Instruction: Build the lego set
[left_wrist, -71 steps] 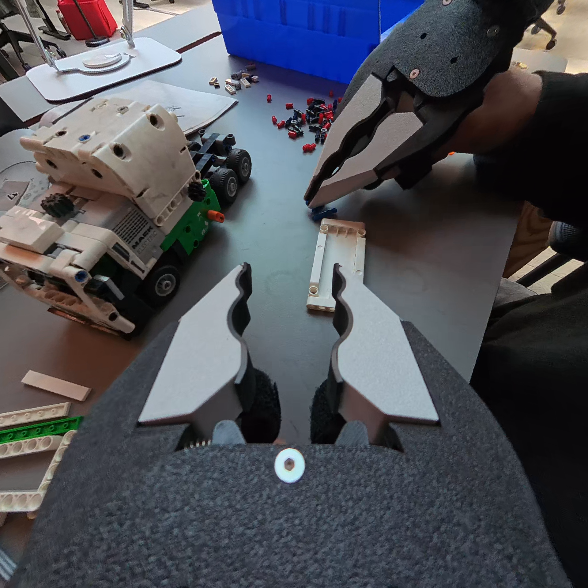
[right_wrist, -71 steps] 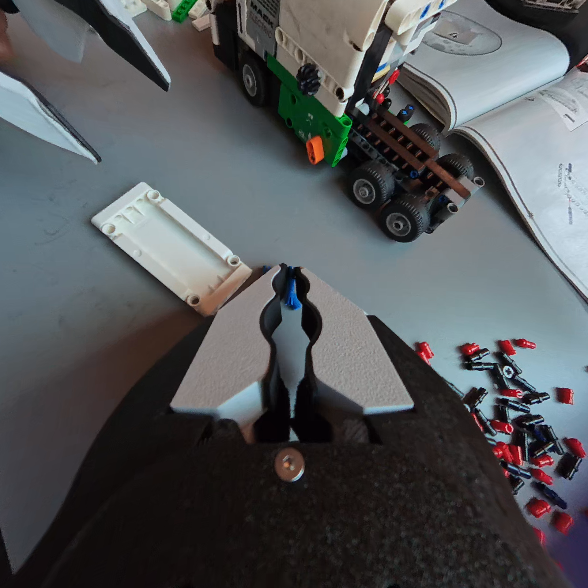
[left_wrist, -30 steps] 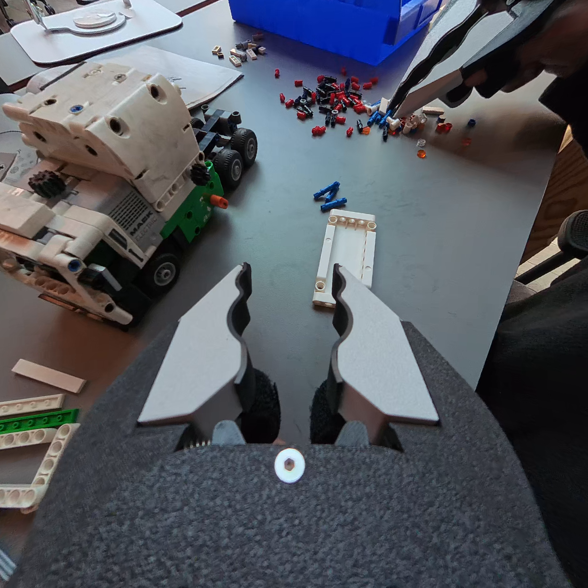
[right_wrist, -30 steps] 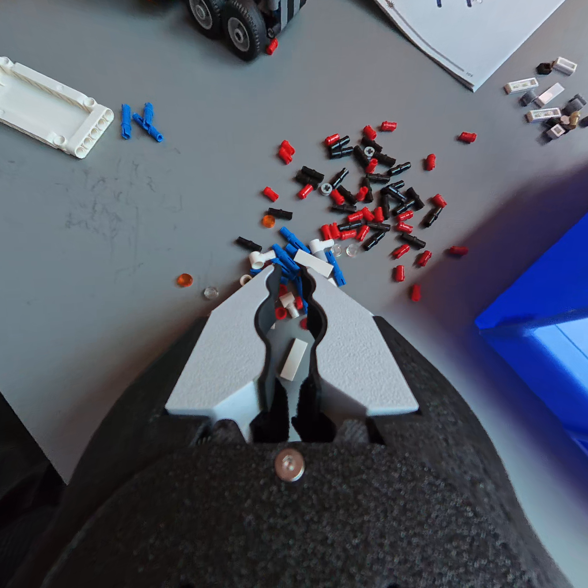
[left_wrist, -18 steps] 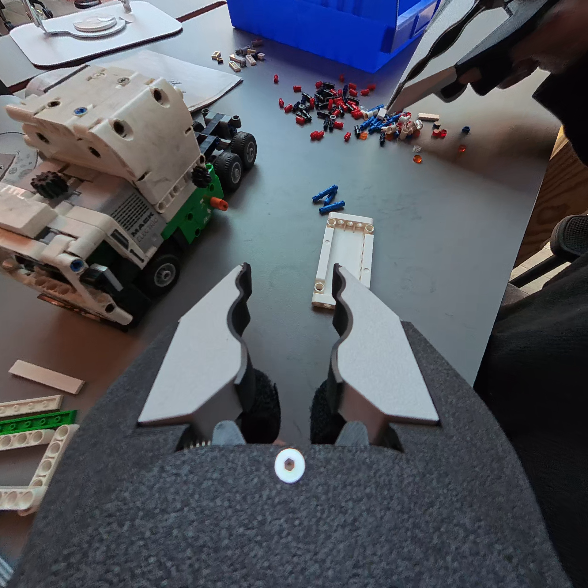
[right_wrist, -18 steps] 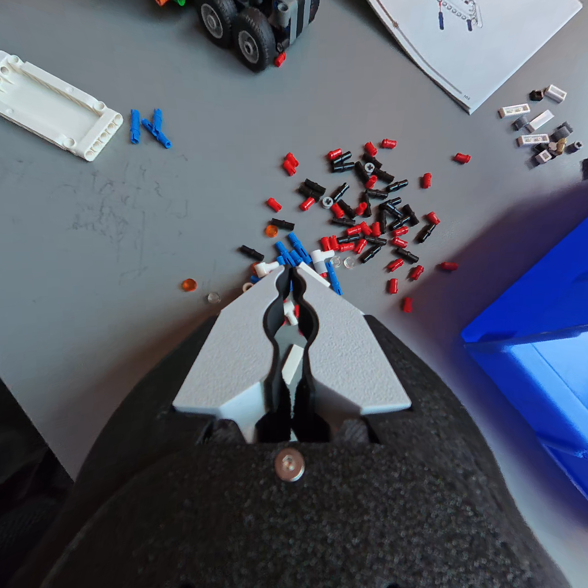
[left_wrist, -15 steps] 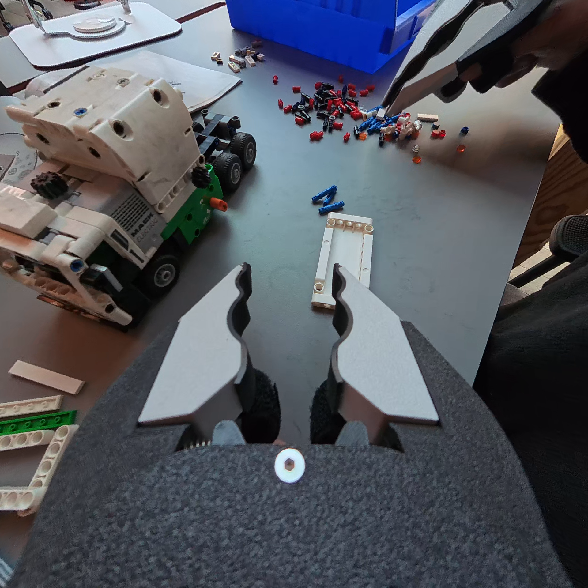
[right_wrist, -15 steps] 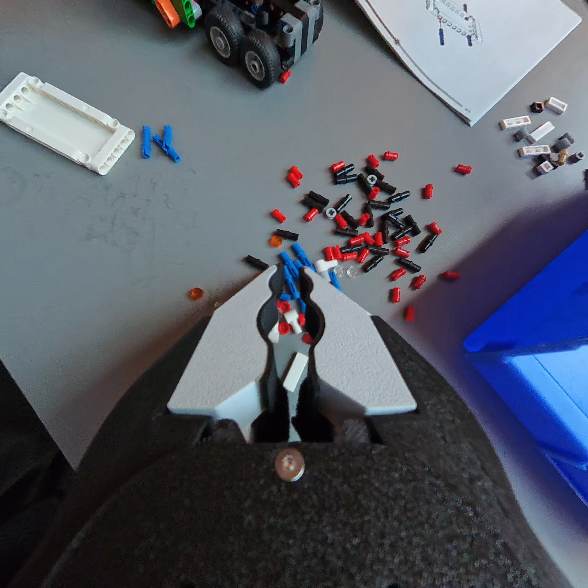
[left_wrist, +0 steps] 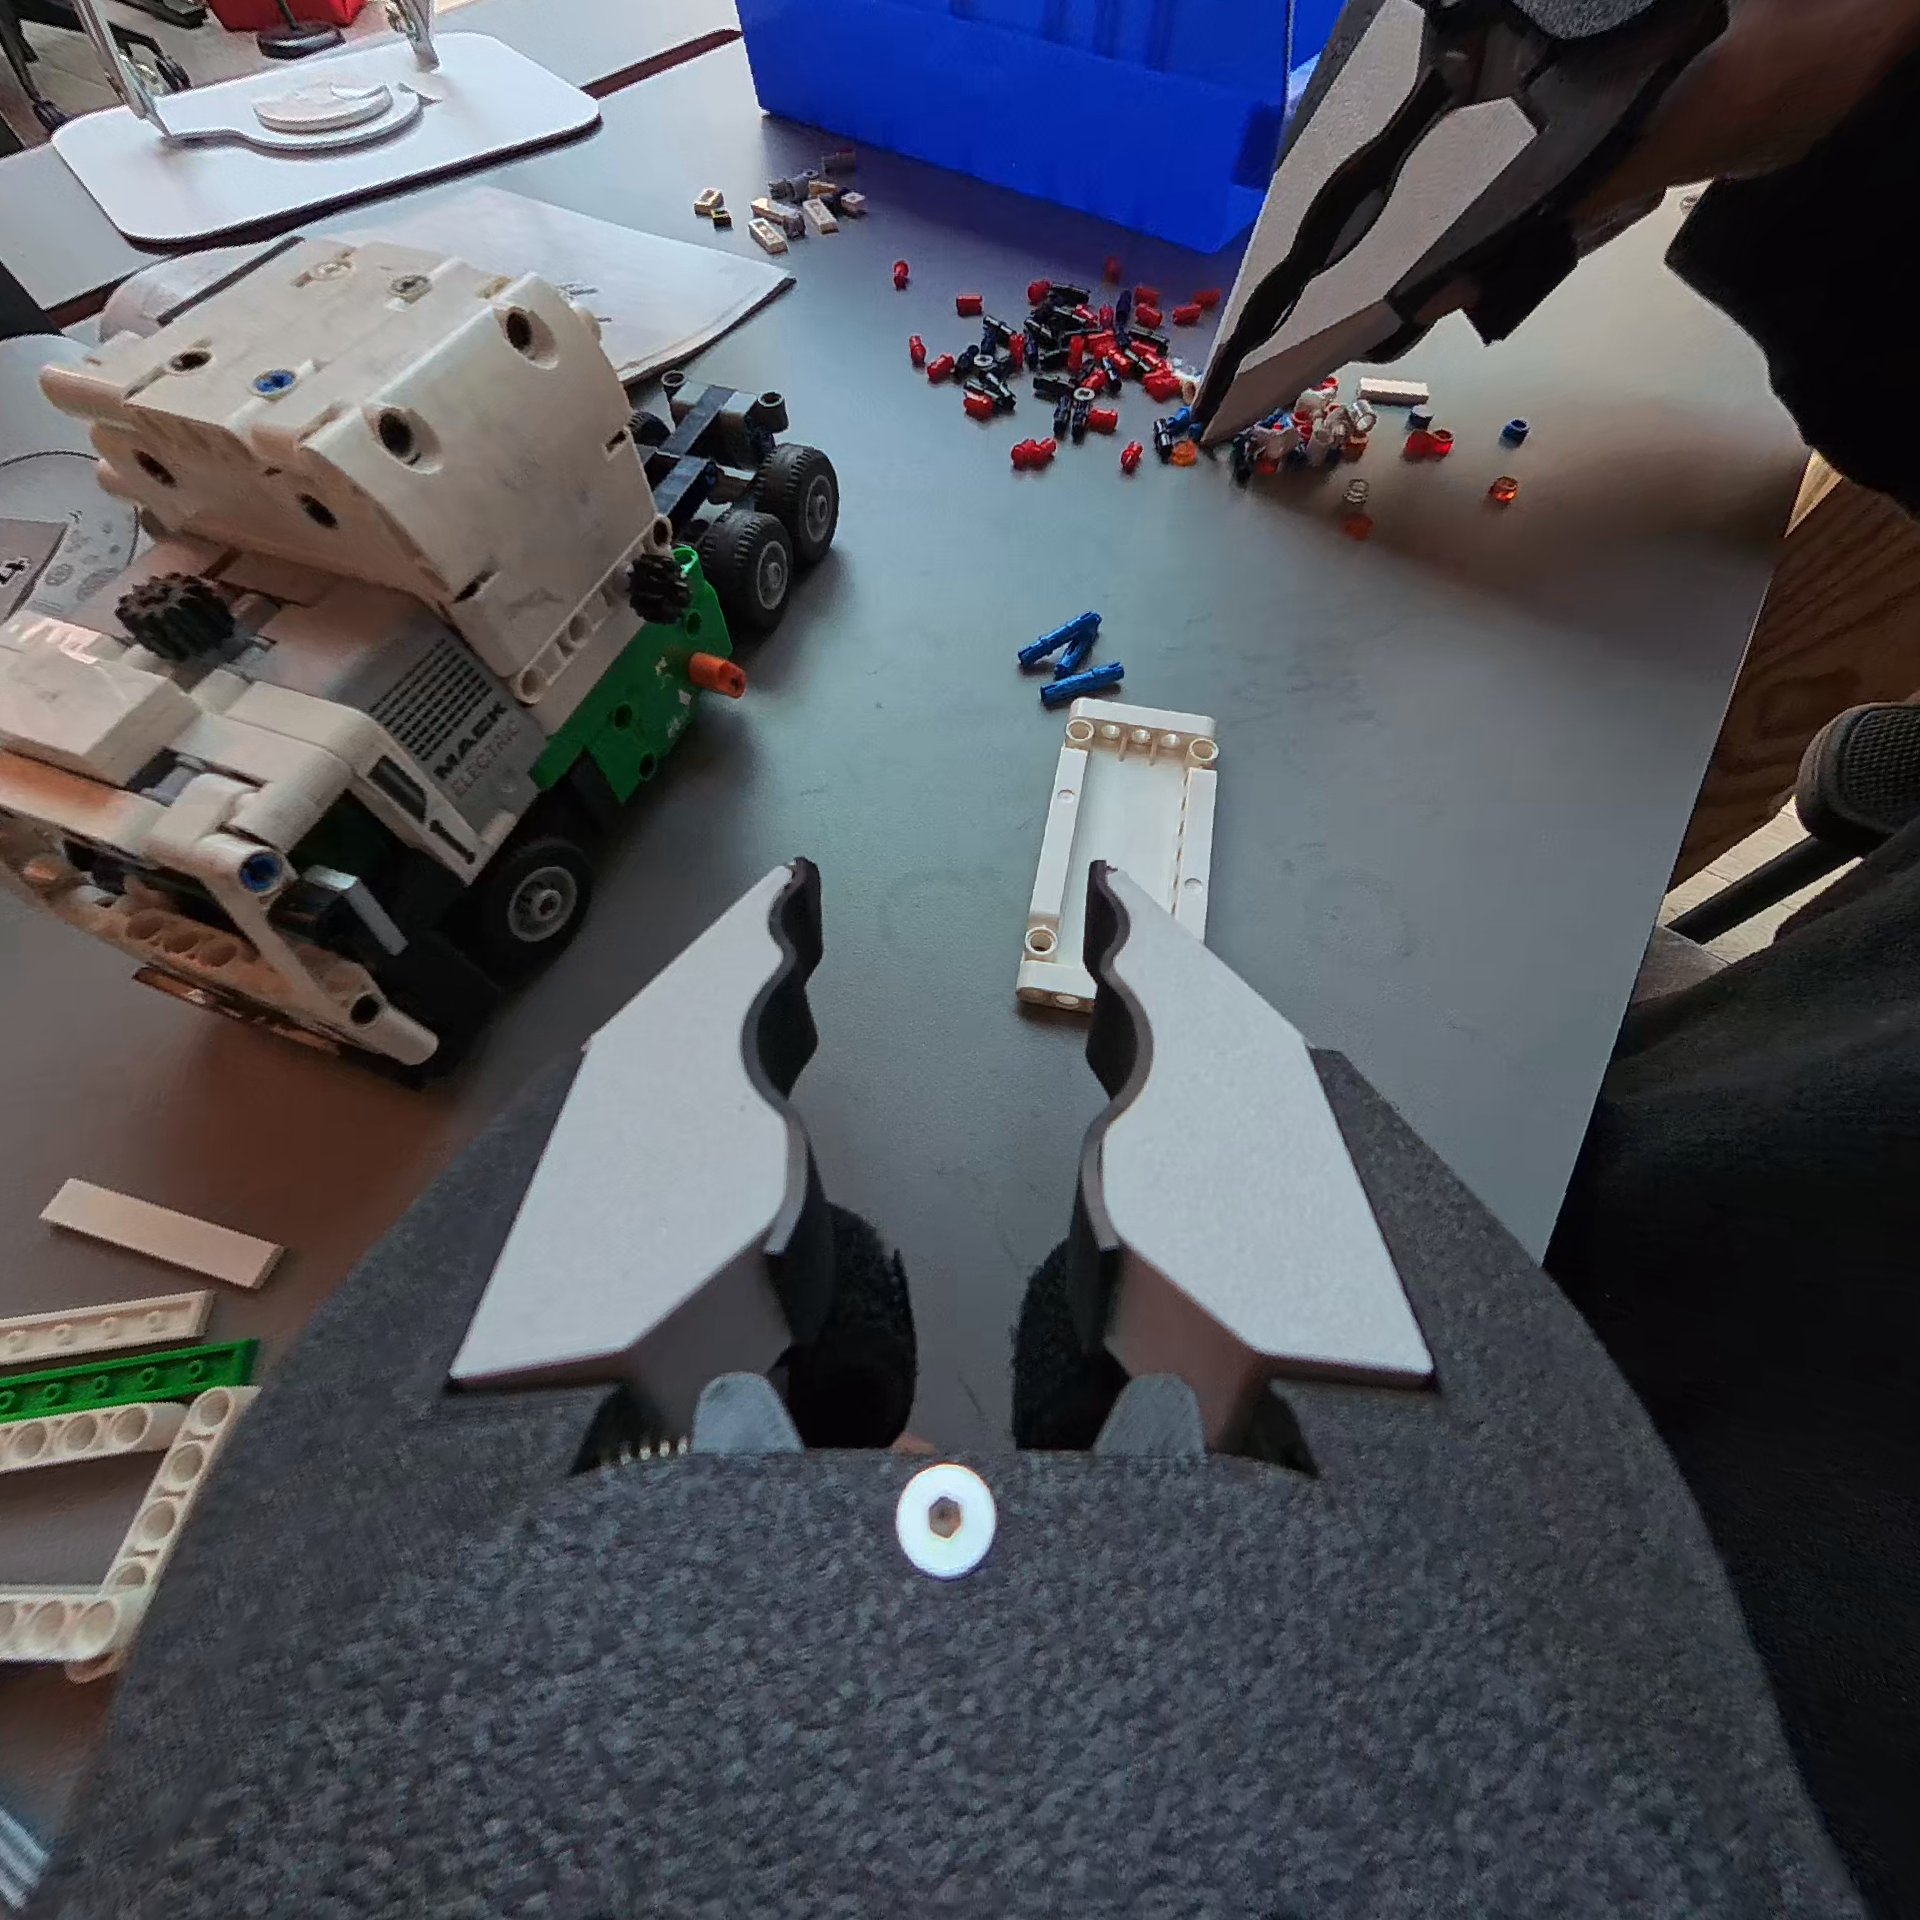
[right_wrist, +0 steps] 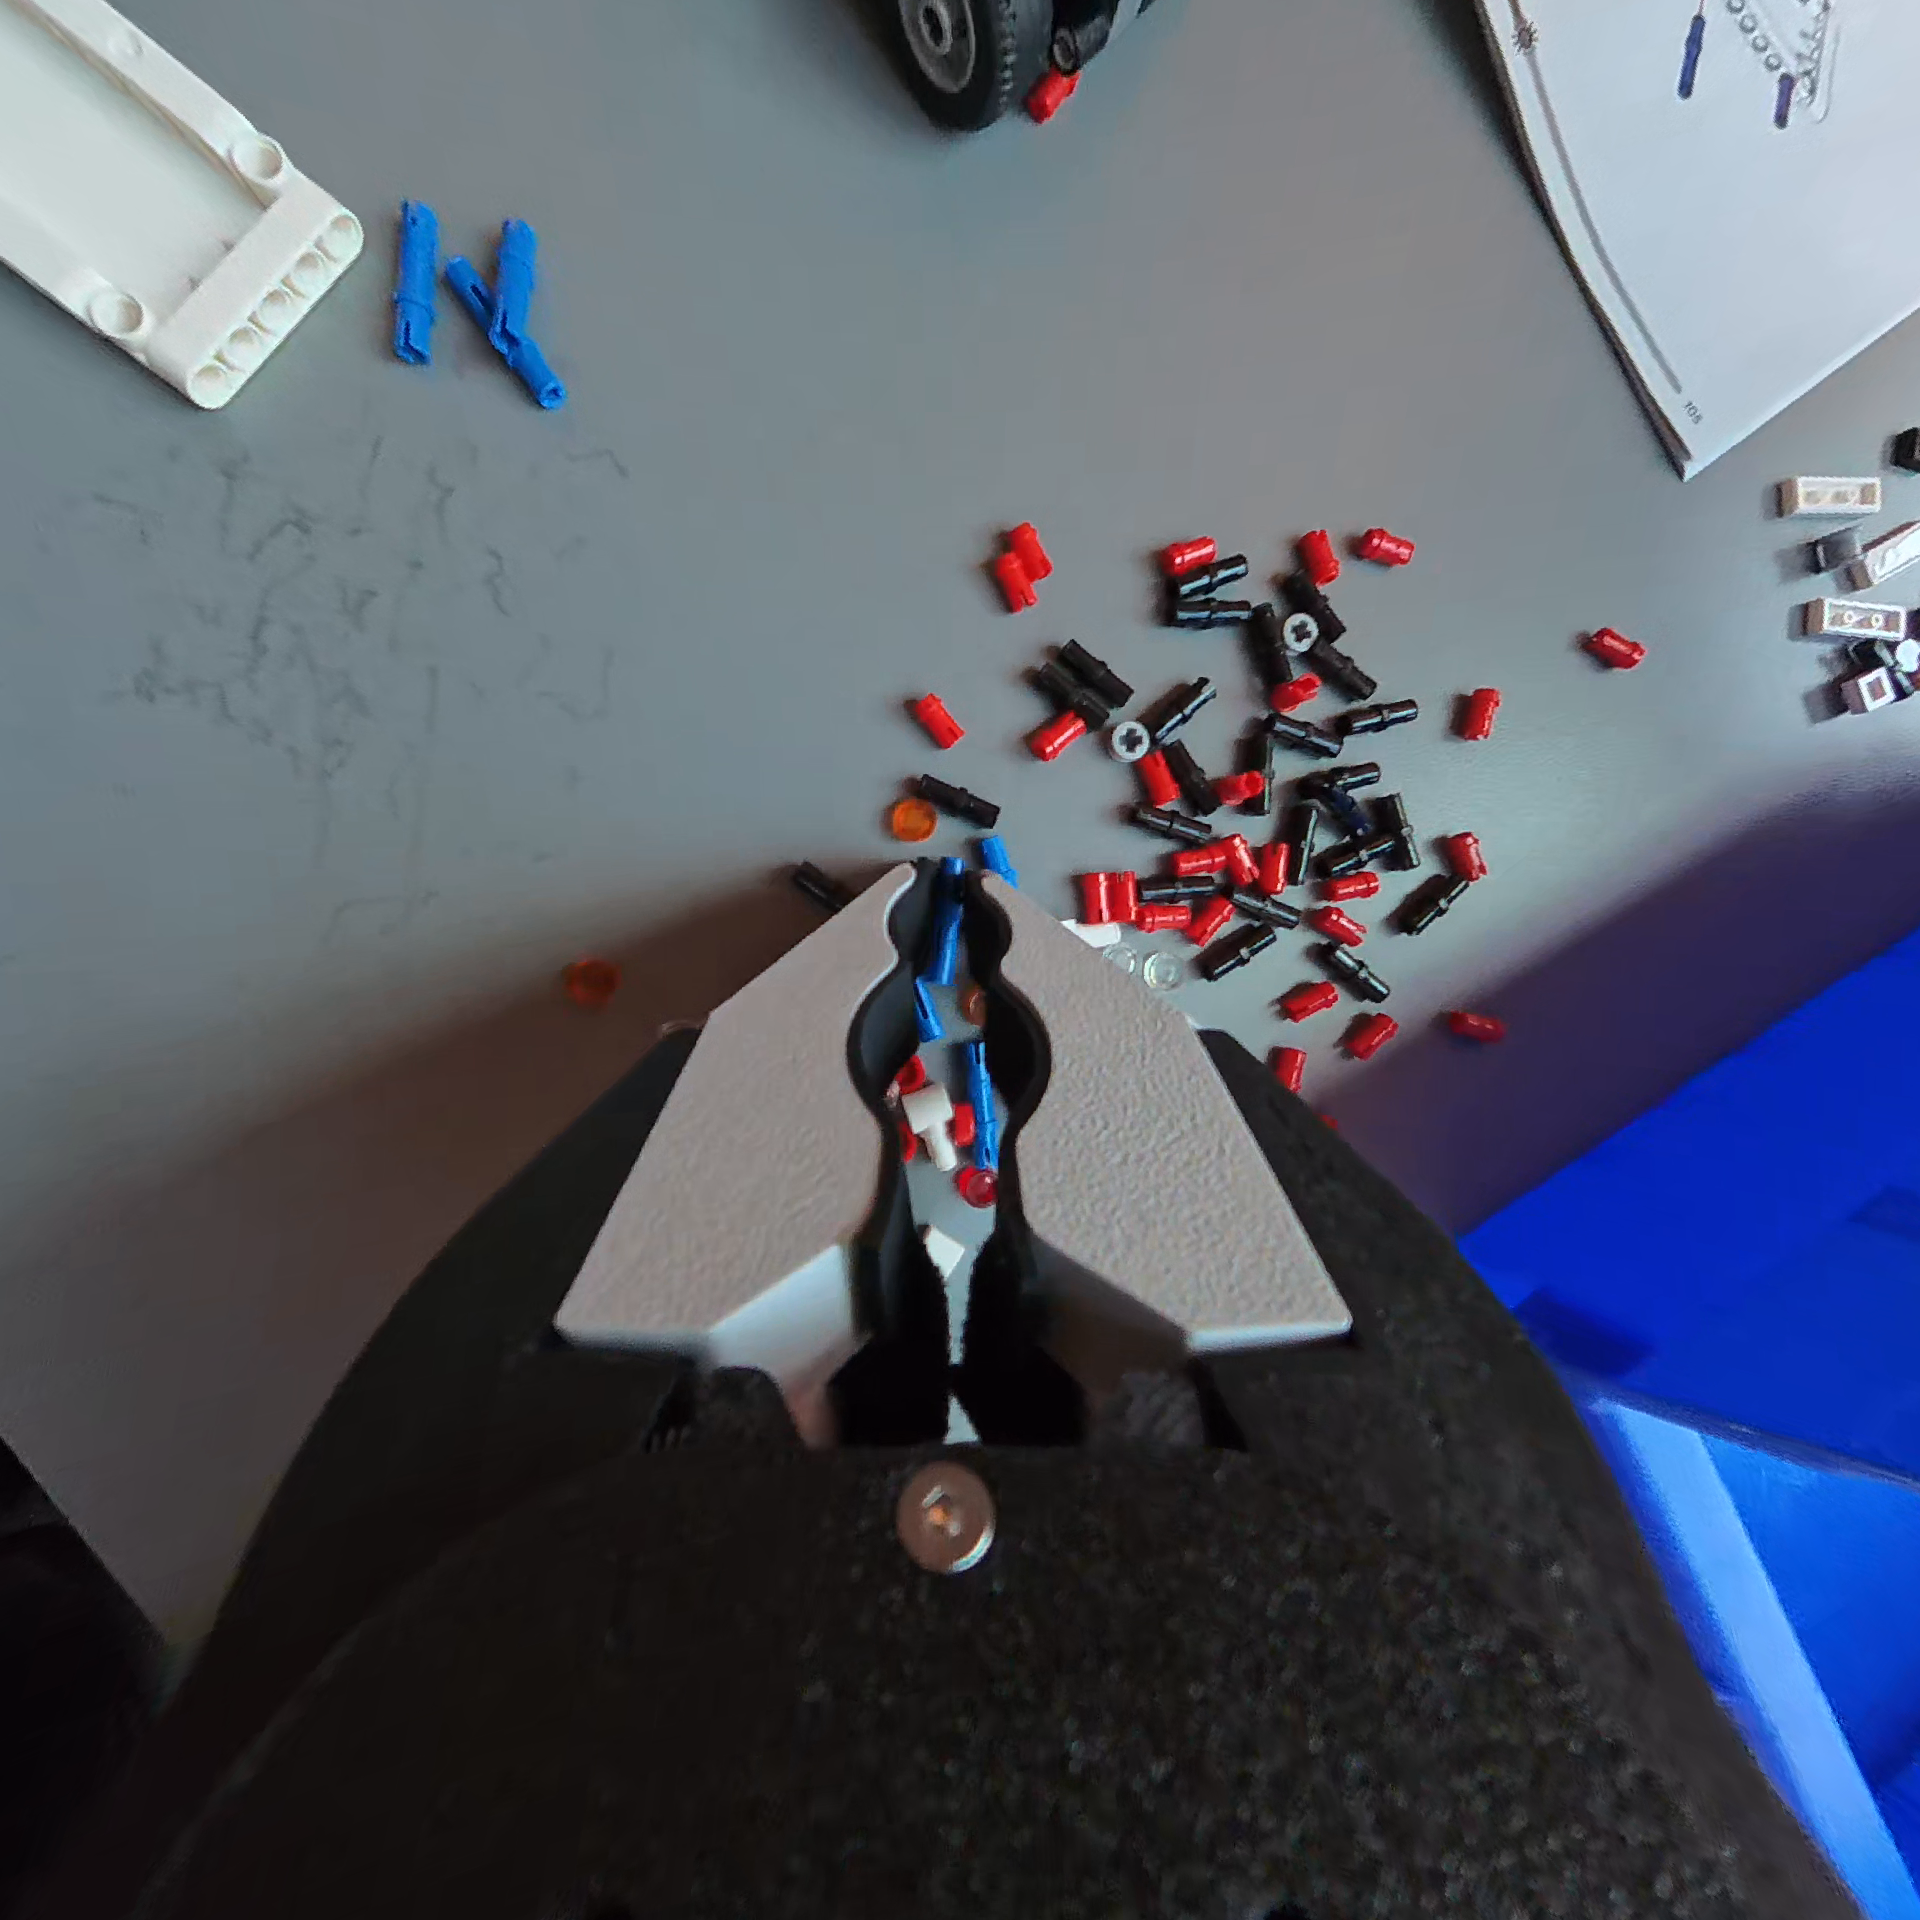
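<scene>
My left gripper is open and empty, held above the table just short of a white panel. Three blue pins lie beyond the panel's far end. The white and green lego truck stands to the left. My right gripper has its tips down in the pile of red, black and blue pins, with the jaws closed on a blue pin. It also shows in the left wrist view, at the far right. The panel and three blue pins show at the right wrist view's upper left.
A blue bin stands behind the pile and shows again at the right. An instruction booklet and small grey tiles lie at the upper right. Loose white and green beams lie near left. The table edge runs along the right. The grippers' ends are close to 25 centimetres from one another.
My right gripper has dropped closer into the pin pile and its jaws have narrowed onto a blue pin. My left gripper has stayed open and still.
</scene>
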Demonstrator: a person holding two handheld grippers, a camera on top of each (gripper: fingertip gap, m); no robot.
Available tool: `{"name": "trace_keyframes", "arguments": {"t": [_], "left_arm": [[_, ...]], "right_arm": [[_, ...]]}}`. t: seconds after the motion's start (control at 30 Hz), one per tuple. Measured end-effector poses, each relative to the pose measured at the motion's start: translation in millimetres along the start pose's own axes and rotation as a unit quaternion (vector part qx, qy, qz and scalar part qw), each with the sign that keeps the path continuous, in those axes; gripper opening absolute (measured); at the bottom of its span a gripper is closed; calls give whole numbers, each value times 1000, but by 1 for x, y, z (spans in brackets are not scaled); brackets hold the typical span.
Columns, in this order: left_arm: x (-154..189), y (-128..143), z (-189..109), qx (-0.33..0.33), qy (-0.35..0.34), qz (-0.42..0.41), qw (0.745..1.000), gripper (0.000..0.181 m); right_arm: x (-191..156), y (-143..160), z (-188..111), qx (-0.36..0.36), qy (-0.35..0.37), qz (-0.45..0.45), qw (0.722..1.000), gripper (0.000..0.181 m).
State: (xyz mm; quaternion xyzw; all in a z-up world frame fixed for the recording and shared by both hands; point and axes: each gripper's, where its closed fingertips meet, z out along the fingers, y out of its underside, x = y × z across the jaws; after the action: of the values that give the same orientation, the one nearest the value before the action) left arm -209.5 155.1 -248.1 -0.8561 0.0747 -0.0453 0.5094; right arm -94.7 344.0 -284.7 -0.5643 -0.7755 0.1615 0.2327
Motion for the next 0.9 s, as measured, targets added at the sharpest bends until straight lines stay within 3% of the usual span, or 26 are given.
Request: {"name": "trace_keyframes", "arguments": {"t": [0.13, 0.23, 0.33, 0.4, 0.63, 0.9], "left_arm": [[0, 0, 0, 0, 1, -1, 1000, 49], [0, 0, 0, 0, 1, -1, 1000, 49], [0, 0, 0, -2, 2, 0, 1000, 49], [1, 1, 0, -2, 2, 0, 1000, 49], [1, -1, -1, 4, -1, 5, 1000, 49], [3, 0, 0, -1, 12, 2, 1000, 49]], "right_arm": [[3, -3, -1, 11, 6, 6, 1000, 3], [-4, -32, -13, 66, 6, -1, 998, 3], [-43, -75, -14, 133, -65, -6, 989, 3], [-68, -89, 0, 137, -93, -32, 986, 3], [-83, -86, 30, 90, -114, -56, 988, 3], [-82, -90, 27, 107, -106, -42, 988, 5]]}}
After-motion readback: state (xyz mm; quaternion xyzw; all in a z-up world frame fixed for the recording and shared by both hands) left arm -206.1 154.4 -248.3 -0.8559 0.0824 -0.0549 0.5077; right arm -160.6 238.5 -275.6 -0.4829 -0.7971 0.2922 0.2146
